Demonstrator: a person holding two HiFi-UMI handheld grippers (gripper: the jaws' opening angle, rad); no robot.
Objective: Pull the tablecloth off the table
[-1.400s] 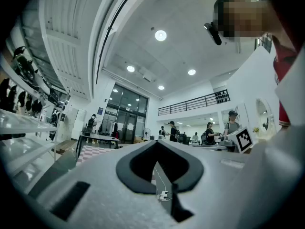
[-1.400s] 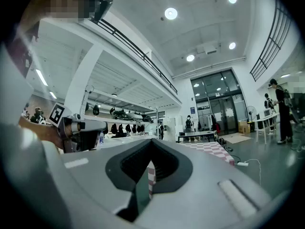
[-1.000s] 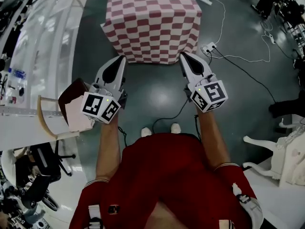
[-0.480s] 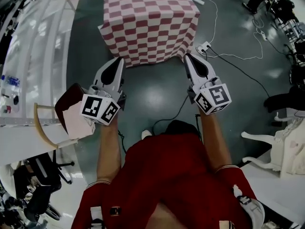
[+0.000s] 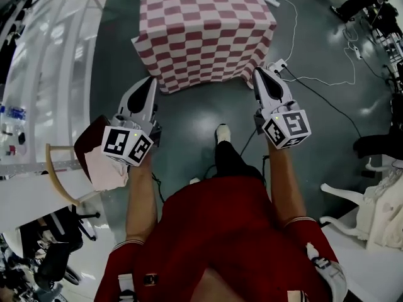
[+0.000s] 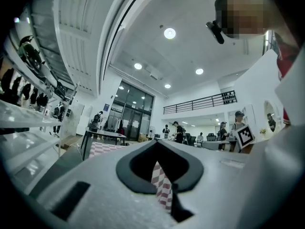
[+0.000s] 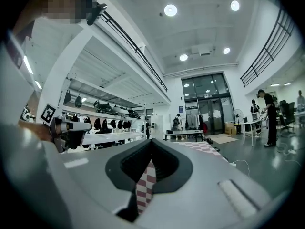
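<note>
Checked tablecloth [image 6: 162, 187], pinched in left tongs [image 6: 156, 144] and right tongs [image 7: 151, 143], only gripper views show.

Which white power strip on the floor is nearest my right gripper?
The small square strip by the tablecloth's near right corner, beside the right gripper; the long strip lies farther off.

A red-and-white checked tablecloth [image 5: 201, 30] fully covers a table, which is hidden beneath it. The table stands on a dark, glossy floor [image 5: 189, 115], where a white power strip [image 5: 276, 65] and white cables [image 5: 318, 79] lie.
</note>
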